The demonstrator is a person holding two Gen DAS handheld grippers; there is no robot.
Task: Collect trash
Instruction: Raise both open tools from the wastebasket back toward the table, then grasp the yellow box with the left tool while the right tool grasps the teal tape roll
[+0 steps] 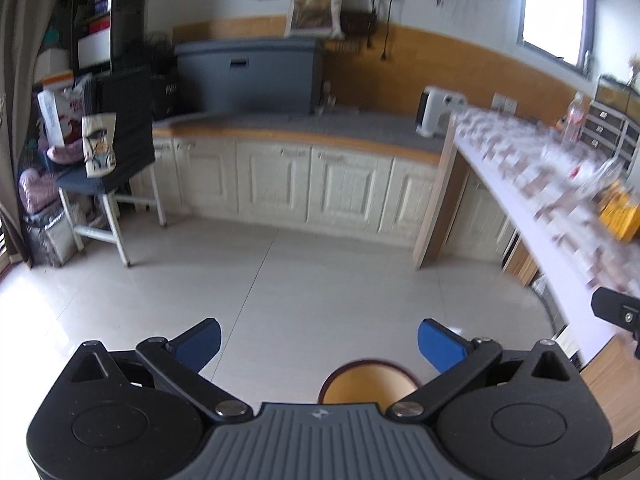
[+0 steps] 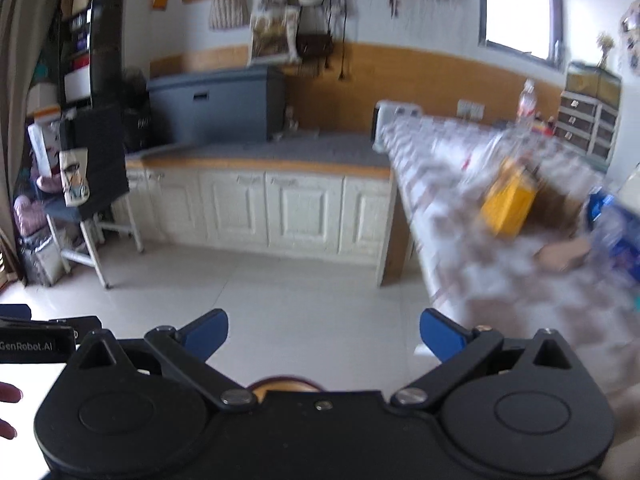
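Note:
My left gripper (image 1: pixel 319 340) is open over the tiled floor, nothing between its blue pads. Just below it stands a round bin (image 1: pixel 370 382) with a dark red rim and a yellow inside. My right gripper (image 2: pixel 324 330) is also open and empty; the same bin's rim (image 2: pixel 282 383) peeks out under its body. To the right a table (image 2: pixel 500 280) with a patterned cloth carries blurred litter: a yellow carton (image 2: pixel 508 204), a blue packet (image 2: pixel 618 236), a brown scrap (image 2: pixel 564 254) and clear plastic wrapping (image 1: pixel 592 168). The yellow carton (image 1: pixel 618 216) also shows in the left wrist view.
White cabinets (image 1: pixel 304 176) with a grey-topped counter run along the far wall, holding a grey box (image 1: pixel 248 76) and a white appliance (image 1: pixel 438 110). A chair (image 1: pixel 108 168) with bags stands at the left. A plastic bottle (image 2: pixel 527 100) stands far back on the table. Fingers of a hand (image 2: pixel 8 394) show at the left edge.

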